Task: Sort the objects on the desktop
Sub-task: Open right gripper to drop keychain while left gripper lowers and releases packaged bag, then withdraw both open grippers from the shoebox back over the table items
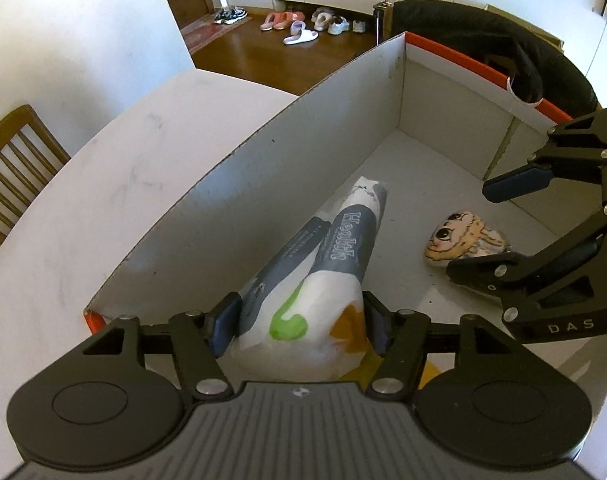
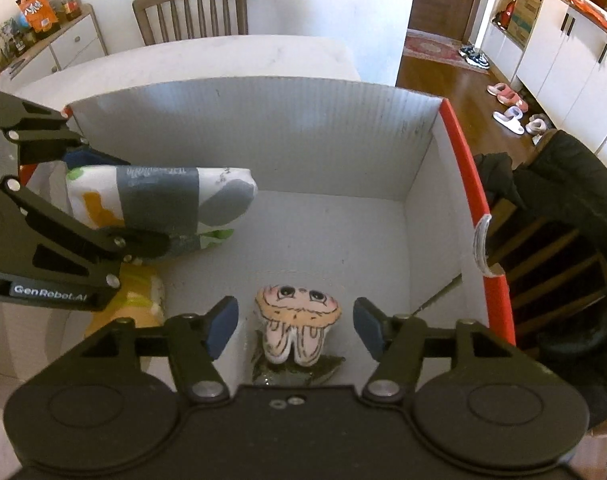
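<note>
A white cardboard box with an orange rim [image 1: 287,168] [image 2: 263,128] stands on the white table. My left gripper [image 1: 299,326] is shut on a soft tissue pack [image 1: 323,280] printed grey, green and orange, and holds it inside the box above the floor; the pack also shows in the right wrist view [image 2: 159,196]. A small cartoon-face plush doll [image 2: 297,320] lies on the box floor. My right gripper [image 2: 295,326] is open, its fingers on either side of the doll, apart from it. The doll also shows in the left wrist view [image 1: 465,242].
A yellow-orange pack [image 2: 131,300] lies on the box floor under the left gripper. A black jacket on a chair [image 2: 563,240] is right of the box. A wooden chair [image 2: 191,8] stands behind the table [image 1: 103,184]. Shoes lie on the wood floor.
</note>
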